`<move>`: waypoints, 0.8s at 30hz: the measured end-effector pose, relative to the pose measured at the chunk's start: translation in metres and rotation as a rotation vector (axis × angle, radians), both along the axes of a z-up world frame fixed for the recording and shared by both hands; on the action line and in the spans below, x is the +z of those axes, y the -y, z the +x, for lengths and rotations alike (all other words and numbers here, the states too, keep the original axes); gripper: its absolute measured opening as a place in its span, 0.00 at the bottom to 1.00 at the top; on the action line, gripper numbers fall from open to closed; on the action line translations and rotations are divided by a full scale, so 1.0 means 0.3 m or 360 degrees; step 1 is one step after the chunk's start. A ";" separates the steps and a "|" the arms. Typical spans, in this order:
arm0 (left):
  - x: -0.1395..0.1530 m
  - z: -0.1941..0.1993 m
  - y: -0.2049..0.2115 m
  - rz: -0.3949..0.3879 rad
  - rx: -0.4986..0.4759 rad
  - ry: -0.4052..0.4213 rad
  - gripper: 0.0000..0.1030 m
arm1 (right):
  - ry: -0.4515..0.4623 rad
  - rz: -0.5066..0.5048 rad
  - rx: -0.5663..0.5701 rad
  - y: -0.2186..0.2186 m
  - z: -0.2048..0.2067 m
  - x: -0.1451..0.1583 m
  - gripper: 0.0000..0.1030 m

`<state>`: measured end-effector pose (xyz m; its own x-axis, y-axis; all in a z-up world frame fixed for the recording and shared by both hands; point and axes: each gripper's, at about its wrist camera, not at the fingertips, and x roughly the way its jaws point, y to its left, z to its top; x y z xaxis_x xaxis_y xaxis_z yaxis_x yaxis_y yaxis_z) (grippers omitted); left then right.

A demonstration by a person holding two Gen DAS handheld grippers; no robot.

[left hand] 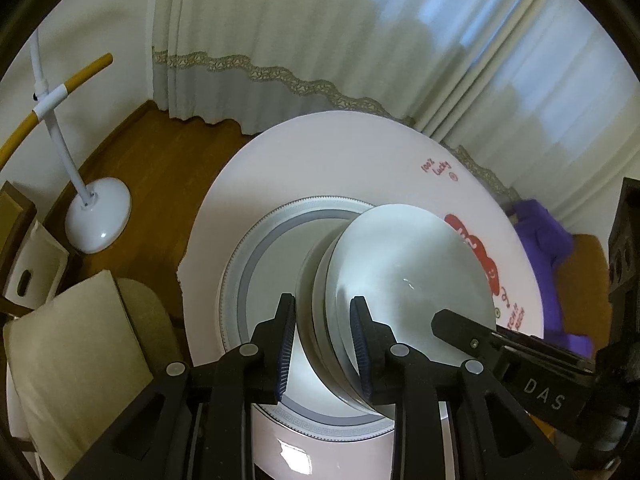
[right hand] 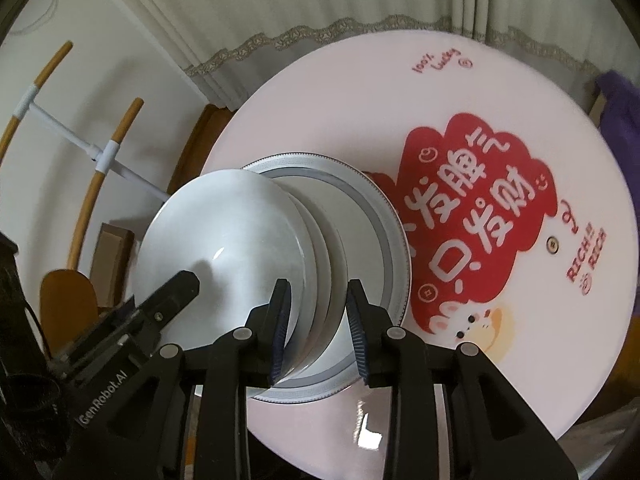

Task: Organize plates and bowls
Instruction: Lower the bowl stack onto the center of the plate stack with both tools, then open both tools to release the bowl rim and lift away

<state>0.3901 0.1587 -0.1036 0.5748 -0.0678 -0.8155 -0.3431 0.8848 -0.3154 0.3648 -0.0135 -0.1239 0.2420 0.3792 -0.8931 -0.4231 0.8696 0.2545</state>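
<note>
A stack of white bowls (left hand: 400,272) is held between both grippers, just above a grey-rimmed plate (left hand: 256,256) on the pink round table (left hand: 320,152). My left gripper (left hand: 326,344) is shut on the stack's rim, one finger on each side of it. My right gripper (right hand: 318,332) is shut on the opposite rim of the stack (right hand: 224,232), over the plate (right hand: 380,216). Each gripper shows in the other's view: the right one (left hand: 472,332), the left one (right hand: 168,296).
The table carries a red cartoon print (right hand: 480,216). A white lamp base (left hand: 98,220) stands on the wooden floor at the left. A beige chair cushion (left hand: 72,360) is near left. A purple cloth (left hand: 544,248) lies beyond the table's right edge. Curtains hang behind.
</note>
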 end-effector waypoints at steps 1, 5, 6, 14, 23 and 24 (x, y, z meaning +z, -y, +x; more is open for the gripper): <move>0.003 -0.003 -0.001 0.0001 0.0003 0.0003 0.30 | 0.0008 0.0005 -0.0005 0.003 -0.002 0.001 0.33; 0.022 -0.028 -0.008 0.0015 -0.0006 0.0032 0.55 | 0.0027 0.0072 -0.0041 0.034 -0.017 0.016 0.50; 0.027 -0.036 -0.011 0.0014 -0.0014 0.0038 0.58 | 0.0045 0.0077 -0.0056 0.045 -0.024 0.024 0.52; 0.096 -0.138 0.021 0.0110 -0.0174 0.0118 0.81 | 0.0197 0.0178 -0.0193 0.152 -0.107 0.097 0.70; 0.177 -0.334 0.169 0.0308 -0.0369 0.0303 0.96 | 0.0345 0.0253 -0.0347 0.289 -0.263 0.132 0.75; 0.183 -0.358 0.183 0.0325 -0.0380 0.0328 0.97 | 0.0379 0.0249 -0.0366 0.305 -0.287 0.138 0.77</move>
